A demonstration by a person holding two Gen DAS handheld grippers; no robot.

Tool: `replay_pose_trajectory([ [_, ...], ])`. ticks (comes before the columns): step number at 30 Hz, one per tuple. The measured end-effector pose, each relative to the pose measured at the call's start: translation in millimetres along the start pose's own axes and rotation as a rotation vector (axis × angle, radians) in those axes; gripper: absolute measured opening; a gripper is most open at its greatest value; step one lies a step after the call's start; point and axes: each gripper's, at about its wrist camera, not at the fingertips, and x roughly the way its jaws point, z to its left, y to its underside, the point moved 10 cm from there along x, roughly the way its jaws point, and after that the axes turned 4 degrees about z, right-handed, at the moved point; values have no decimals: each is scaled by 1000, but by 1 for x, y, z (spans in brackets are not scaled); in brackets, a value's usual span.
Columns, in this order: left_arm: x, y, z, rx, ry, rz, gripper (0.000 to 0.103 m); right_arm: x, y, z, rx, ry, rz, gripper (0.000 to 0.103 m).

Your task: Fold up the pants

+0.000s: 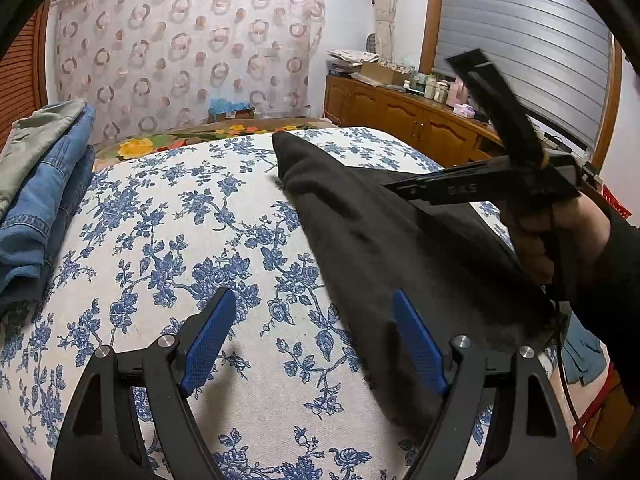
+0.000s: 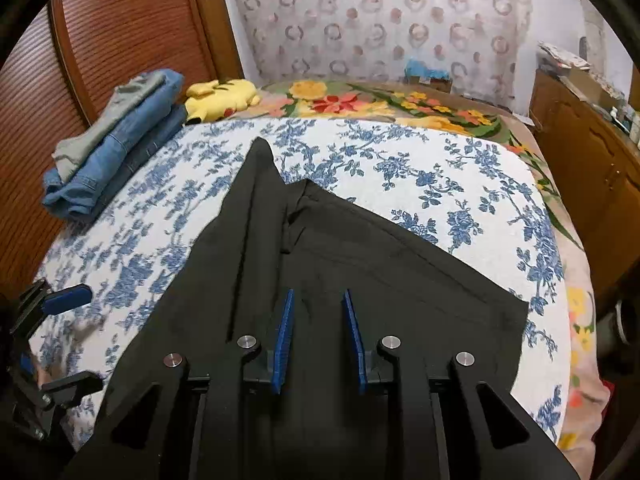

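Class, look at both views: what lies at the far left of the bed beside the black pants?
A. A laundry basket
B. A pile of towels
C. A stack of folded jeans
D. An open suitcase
C: a stack of folded jeans rests at the bed's left edge, apart from the black pants.

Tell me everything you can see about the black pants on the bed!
The black pants are plain, dark, soft-looking cloth. They lie spread on the blue-flowered bedspread, mostly flat with a few creases, one part reaching to a point toward the far end. One straight hem edge lies at the right. The right gripper hangs over them, jaws a little apart, gripping nothing. The left gripper is open at their edge, one blue pad in front of the cloth.
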Motion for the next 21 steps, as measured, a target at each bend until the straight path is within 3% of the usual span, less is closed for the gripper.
replay_pose_trajectory([
  [4,-1,1,-4,22,-14,-3,82,9,-3,-1,-18,16,31,24],
  [9,0,2,-6,42,-26,-4,82,11,-6,3,-35,-14,29,7],
  [16,1,3,-6,39,-23,8,82,-26,-17,-2,-28,19,-129,5],
  [21,2,4,-7,43,-23,10,82,-44,-16,-18,-4,62,-176,5],
])
